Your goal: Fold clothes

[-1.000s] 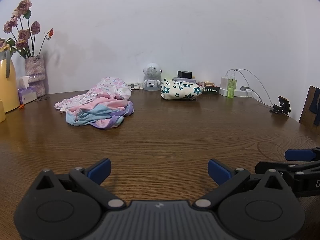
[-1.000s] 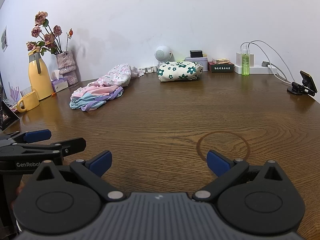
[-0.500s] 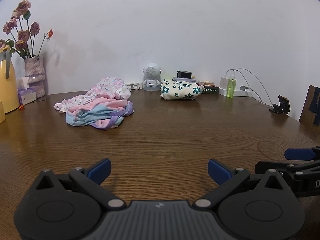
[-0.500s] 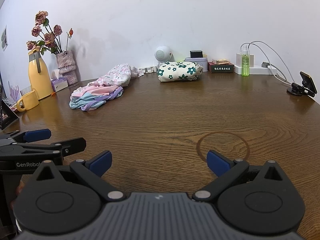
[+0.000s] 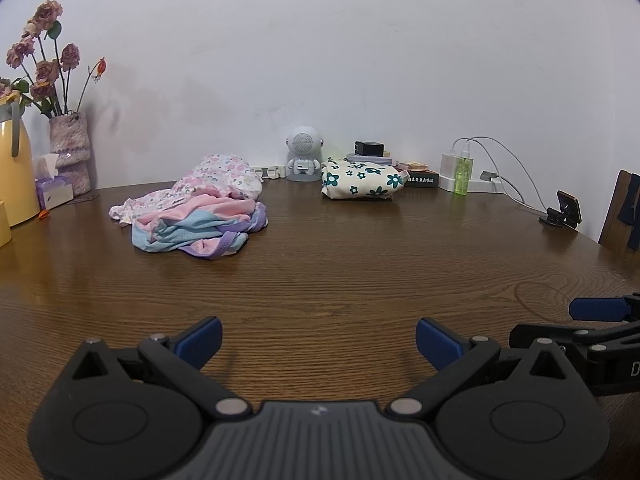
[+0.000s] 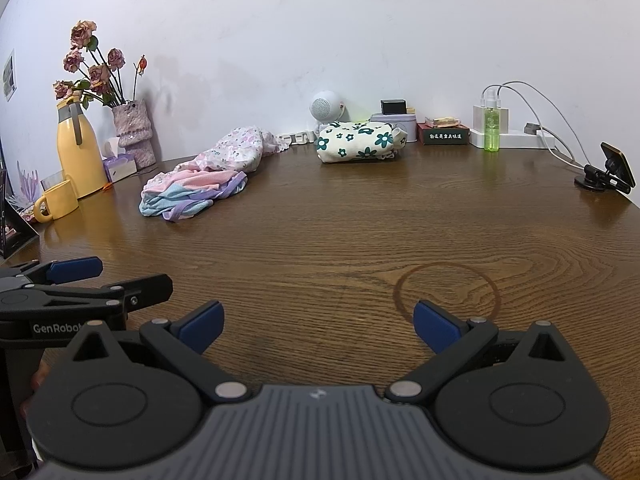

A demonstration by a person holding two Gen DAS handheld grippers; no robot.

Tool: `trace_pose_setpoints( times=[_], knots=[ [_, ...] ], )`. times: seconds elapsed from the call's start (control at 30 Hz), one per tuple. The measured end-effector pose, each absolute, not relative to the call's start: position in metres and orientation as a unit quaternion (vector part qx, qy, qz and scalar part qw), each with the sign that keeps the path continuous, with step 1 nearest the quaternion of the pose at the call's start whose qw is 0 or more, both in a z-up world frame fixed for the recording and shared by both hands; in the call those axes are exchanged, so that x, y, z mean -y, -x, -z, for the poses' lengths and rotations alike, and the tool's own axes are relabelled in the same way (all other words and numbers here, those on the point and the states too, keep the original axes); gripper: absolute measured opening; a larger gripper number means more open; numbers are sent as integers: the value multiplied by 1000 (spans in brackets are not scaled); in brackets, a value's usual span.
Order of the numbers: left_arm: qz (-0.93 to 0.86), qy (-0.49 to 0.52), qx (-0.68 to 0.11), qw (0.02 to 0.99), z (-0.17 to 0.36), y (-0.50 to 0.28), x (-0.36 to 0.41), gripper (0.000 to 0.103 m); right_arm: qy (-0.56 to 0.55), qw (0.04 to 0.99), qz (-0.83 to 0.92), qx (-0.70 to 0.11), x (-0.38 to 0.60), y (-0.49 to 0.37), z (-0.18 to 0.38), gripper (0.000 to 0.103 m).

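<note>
The left tongs (image 5: 318,338) hover low over the bare wooden surface (image 5: 344,276) with jaws spread wide and nothing between them; the right tongs (image 6: 316,322) sit just beside them, likewise released and empty. Each shows at the edge of the other's view. Judging by how things lie, one piece looks finished: a cream garment with dark green flowers (image 5: 362,179) rests as a compact folded bundle at the far edge, near the small white robot-shaped speaker (image 5: 304,154). What is left is the crumpled heap of pink, pale blue and lilac clothes (image 5: 200,220), with a pink floral piece (image 5: 218,178) lying behind and against it, far left of centre, well apart from both tongs. The heap is soft, rumpled and overlapping, no clear edges or corners showing, so no fold has begun on it
</note>
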State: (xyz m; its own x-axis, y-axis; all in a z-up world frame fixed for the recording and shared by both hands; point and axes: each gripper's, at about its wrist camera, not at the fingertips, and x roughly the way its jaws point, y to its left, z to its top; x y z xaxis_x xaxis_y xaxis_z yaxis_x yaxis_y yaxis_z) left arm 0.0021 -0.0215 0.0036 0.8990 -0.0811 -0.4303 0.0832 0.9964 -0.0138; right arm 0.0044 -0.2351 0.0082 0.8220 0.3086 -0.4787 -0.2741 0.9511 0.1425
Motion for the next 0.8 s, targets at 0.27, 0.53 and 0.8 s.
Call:
trace_pose_setpoints(
  times=[0.27,0.53,0.8],
  knots=[
    [42,-2,-221,974,-4,-2,22,103,-34,954,-152,-257,234,-4,-8,103],
    [42,-4,-219,975,-4,-1,23,103,-34,954,-153,-256,235,-4,-9,103],
    [41,-6,-218,975,-4,0,24,103,-36,954,-153,-256,235,-5,-9,103]
  ],
)
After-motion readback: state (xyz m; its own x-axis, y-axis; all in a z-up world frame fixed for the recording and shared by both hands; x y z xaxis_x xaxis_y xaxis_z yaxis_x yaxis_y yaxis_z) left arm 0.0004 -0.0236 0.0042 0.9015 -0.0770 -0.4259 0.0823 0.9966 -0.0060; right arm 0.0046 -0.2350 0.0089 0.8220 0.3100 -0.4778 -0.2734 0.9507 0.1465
